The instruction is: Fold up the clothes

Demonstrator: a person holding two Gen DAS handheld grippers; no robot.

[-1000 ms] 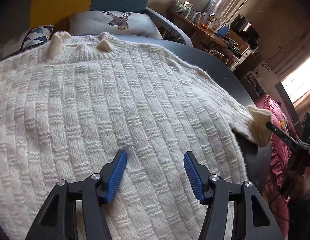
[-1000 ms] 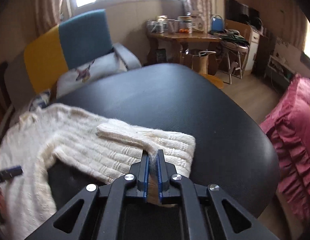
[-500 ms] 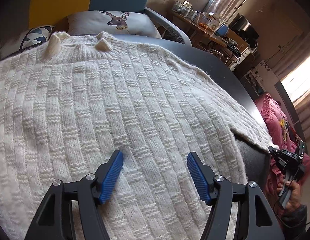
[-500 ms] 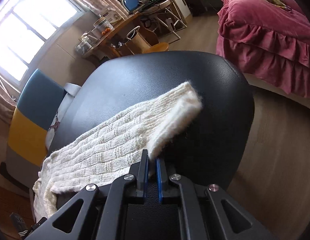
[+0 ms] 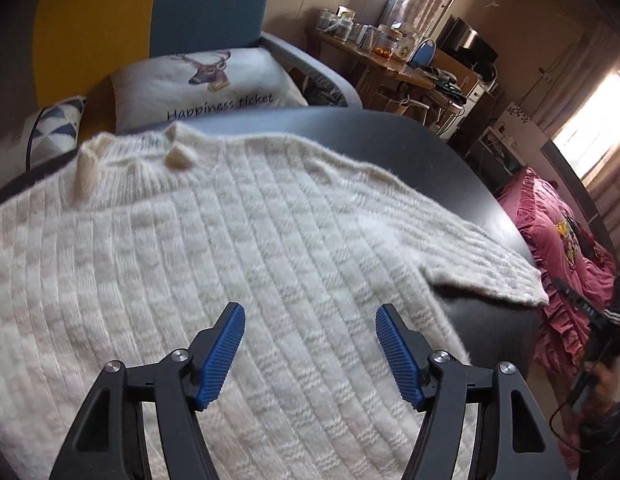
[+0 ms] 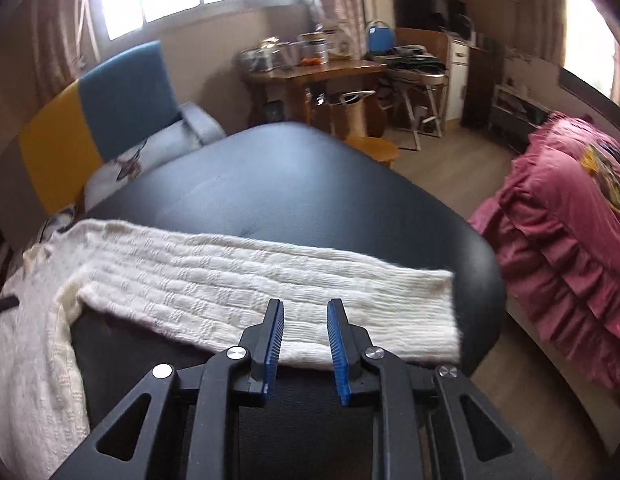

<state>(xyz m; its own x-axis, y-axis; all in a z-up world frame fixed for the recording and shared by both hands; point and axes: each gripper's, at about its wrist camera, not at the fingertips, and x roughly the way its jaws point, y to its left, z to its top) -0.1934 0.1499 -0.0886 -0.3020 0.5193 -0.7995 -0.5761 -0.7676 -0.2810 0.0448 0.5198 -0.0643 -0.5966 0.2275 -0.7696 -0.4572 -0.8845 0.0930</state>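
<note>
While the cream knit sweater (image 5: 237,248) lies flat on the black worktop (image 6: 293,184), both my hand-held grippers gape empty.
Soft, stretchy knit; I'd pinch the ribbed cuff (image 6: 410,340), where my right hand-held gripper (image 6: 303,336) hovers; left hand-held gripper (image 5: 310,344) over the body.

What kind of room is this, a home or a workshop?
Probably a lived-in home room: a bed with a pink ruffled cover, a cluttered wooden desk, and a white deer-print cushion on a sofa.
</note>
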